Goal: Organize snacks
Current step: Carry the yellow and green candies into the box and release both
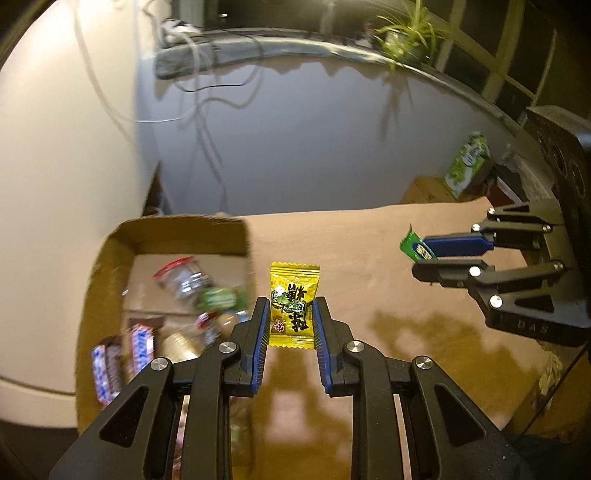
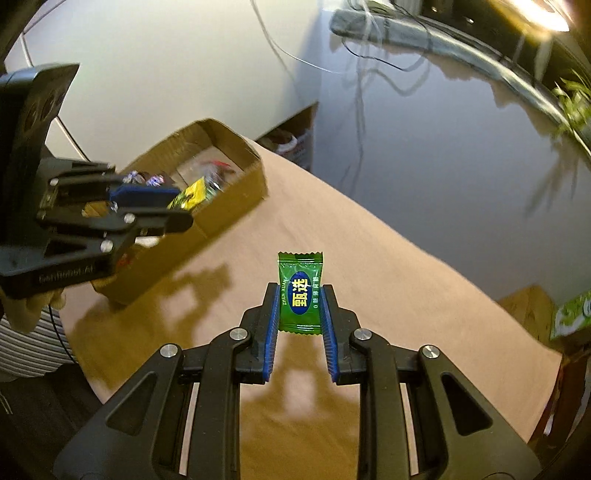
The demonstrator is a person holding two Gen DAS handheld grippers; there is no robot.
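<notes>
My left gripper [image 1: 290, 308] is shut on a yellow candy packet [image 1: 293, 295], held above the brown tabletop just right of a cardboard box [image 1: 184, 232]. The box holds several wrapped snacks [image 1: 192, 288]. My right gripper [image 2: 300, 295] is shut on a green candy packet [image 2: 300, 280] above the table. In the left wrist view the right gripper [image 1: 424, 253] hangs at the right with the green packet [image 1: 412, 245] sticking out. The right wrist view has the left gripper [image 2: 177, 206] beside the box [image 2: 236, 173], the yellow packet [image 2: 190, 195] between its fingers.
The brown table [image 2: 369, 266] ends at a rounded edge. Beyond it lie a grey floor with loose cables [image 1: 207, 96], a potted plant [image 1: 406, 33] and a green carton [image 1: 467, 162] on a low box. A striped sleeve [image 2: 33, 339] shows at lower left.
</notes>
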